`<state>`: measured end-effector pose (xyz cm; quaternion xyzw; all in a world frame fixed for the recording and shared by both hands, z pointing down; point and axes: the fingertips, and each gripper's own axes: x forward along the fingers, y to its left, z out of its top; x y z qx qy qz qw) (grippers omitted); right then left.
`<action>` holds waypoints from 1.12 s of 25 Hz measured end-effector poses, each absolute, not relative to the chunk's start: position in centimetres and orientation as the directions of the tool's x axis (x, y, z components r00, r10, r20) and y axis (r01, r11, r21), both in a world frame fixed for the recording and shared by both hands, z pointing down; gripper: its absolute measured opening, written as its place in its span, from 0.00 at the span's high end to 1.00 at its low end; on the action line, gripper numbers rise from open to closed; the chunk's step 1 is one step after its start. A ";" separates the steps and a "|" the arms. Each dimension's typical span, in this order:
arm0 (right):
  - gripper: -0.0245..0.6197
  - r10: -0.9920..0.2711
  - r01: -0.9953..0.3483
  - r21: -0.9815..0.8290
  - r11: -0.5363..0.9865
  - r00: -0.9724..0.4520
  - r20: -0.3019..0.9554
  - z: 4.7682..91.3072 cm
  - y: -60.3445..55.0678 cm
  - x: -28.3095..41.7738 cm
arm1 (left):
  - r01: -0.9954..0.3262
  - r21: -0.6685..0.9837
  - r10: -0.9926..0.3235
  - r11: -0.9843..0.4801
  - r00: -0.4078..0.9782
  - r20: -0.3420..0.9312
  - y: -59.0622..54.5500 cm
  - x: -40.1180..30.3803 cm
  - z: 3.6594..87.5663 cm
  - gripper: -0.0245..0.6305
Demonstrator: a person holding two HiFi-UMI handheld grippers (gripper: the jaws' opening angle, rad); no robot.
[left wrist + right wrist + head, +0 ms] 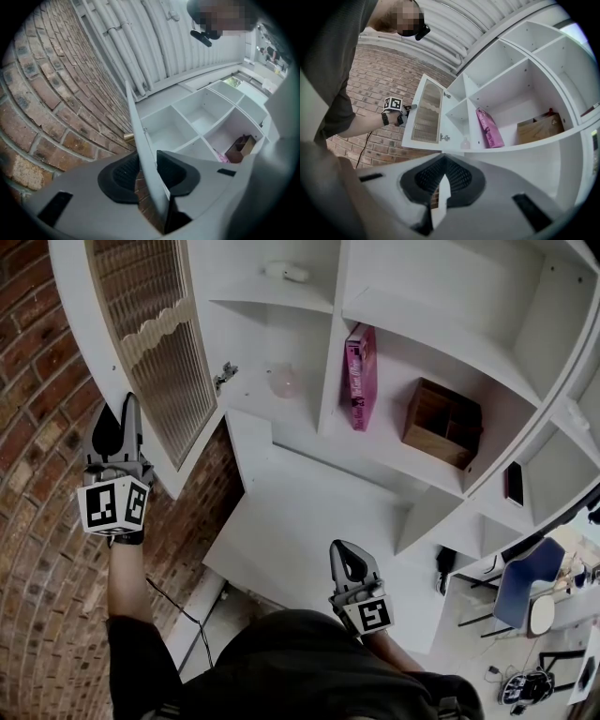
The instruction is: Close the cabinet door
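Left gripper view shows the left tongs (148, 172) pinching the edge of the cabinet door (137, 123), which stands wide open at the left of the cabinet (165, 133), so the next move, I think, is swinging it shut; the right tongs (443, 180) are narrow and empty.

Pink bag (361, 376) near wooden box (442, 423); brick wall (47, 568) at left; blue chair (525, 589) lower right.
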<state>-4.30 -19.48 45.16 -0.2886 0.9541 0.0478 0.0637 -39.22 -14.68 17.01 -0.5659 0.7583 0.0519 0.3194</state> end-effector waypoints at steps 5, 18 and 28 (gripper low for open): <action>0.96 -0.547 -0.560 0.057 0.827 -0.823 -0.150 45.3 -19.4 -3.5 | -0.895 -0.294 -0.831 0.335 -0.134 -0.539 -15.3 -36.7 17.0 0.81; 0.96 -0.606 -0.619 0.055 0.784 -0.781 -0.149 45.7 -19.1 -0.1 | -0.898 -0.291 -0.829 0.329 -0.127 -0.545 -16.5 -33.2 17.0 0.81; 0.96 -0.644 -0.657 0.056 0.752 -0.750 -0.151 45.9 -18.9 1.7 | -0.909 -0.295 -0.829 0.295 -0.090 -0.552 -18.1 -29.8 17.0 0.77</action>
